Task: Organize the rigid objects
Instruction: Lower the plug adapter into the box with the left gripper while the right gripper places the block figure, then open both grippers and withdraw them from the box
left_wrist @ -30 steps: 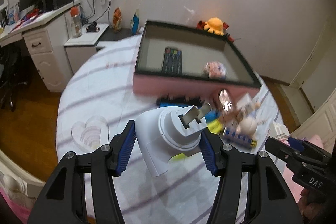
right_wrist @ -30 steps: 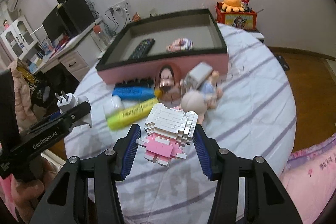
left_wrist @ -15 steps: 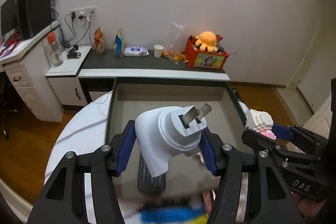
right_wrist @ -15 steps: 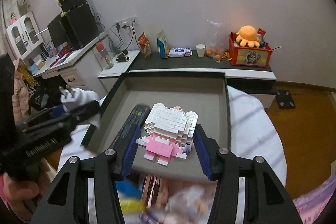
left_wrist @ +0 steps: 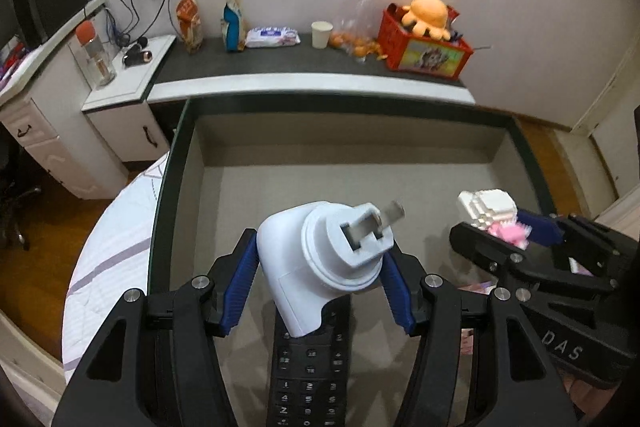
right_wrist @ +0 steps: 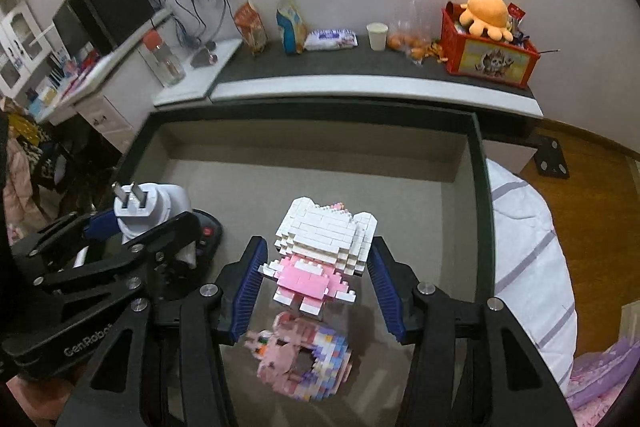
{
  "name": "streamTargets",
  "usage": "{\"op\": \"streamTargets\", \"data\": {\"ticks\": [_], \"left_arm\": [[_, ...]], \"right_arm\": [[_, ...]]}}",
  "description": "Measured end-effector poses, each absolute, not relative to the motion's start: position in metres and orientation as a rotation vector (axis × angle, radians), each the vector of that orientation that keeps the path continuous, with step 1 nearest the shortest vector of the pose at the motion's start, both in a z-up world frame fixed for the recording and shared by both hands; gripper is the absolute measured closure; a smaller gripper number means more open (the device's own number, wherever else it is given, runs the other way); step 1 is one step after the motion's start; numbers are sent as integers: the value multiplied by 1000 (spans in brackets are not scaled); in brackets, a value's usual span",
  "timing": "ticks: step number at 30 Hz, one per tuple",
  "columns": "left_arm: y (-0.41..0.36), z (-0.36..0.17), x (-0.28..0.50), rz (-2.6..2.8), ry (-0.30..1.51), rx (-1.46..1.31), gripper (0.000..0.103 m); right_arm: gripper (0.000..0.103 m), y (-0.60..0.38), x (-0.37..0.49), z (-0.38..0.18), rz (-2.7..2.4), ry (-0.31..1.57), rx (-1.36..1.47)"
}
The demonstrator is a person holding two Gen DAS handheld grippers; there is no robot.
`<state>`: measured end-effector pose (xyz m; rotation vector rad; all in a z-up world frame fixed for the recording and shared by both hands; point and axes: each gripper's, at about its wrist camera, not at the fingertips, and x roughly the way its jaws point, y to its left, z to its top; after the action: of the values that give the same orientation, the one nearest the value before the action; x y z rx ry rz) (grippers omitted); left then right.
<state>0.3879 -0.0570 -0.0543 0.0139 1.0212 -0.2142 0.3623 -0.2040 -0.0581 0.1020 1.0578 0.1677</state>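
Observation:
My left gripper (left_wrist: pixel 316 287) is shut on a white plug adapter (left_wrist: pixel 320 263) and holds it over the open box (left_wrist: pixel 352 163), above a black remote control (left_wrist: pixel 310 375) lying inside. My right gripper (right_wrist: pixel 314 287) is shut on a white and pink brick-built cat figure (right_wrist: pixel 320 251), held over the same box (right_wrist: pixel 304 147). A pink and purple brick figure (right_wrist: pixel 304 359) lies on the box floor below it. Each gripper shows in the other view: the right one (left_wrist: pixel 508 227) and the left one (right_wrist: pixel 132 215).
The box has a dark rim and grey floor, on a round table with a white striped cloth (right_wrist: pixel 524 239). Behind it runs a low dark shelf (left_wrist: pixel 280 63) with snack bags, a paper cup and a red crate holding an orange plush (left_wrist: pixel 428 15). A white cabinet (left_wrist: pixel 48 123) stands left.
Both grippers have moved forward from above the table's loose items to over the box interior, each still holding its object. The remote and the pink figure now lie directly below them.

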Motion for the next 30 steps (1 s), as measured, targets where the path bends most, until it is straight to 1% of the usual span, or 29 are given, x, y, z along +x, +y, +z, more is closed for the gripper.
{"op": "streamTargets", "data": {"ticks": [1,3,4,5,6,11,15,18,24,25,27,28,30], "left_arm": [[-55,-54,386,-206,1018,17,42],[-51,-53,384,-184,1009,19,35],[-47,-51,383,-181,1002,11,31],[-44,-48,380,-179,993,5,22],[-40,-43,376,-173,970,6,16],[-30,-18,351,-198,886,-28,10],[-25,12,315,-216,816,-30,7],[-22,35,281,-208,755,-9,0],[-15,62,222,-203,683,25,0],[-13,64,214,-206,680,21,0],[-8,65,203,-200,681,9,0],[-5,65,197,-192,684,1,0],[1,64,187,-186,691,-15,0]], "right_arm": [[47,-204,363,-59,163,1063,103],[36,-208,360,-59,139,1057,112],[23,-210,360,-58,128,1051,114],[20,-213,357,-56,128,1040,121],[20,-214,355,-53,136,1033,129],[19,-215,335,-31,150,974,136],[19,-217,305,-12,155,919,165],[19,-219,274,2,156,873,184],[19,-221,221,19,153,815,205],[18,-221,211,21,153,807,207],[7,-220,195,23,156,795,215],[0,-220,187,25,158,786,223],[0,-219,172,26,166,772,236]]}}
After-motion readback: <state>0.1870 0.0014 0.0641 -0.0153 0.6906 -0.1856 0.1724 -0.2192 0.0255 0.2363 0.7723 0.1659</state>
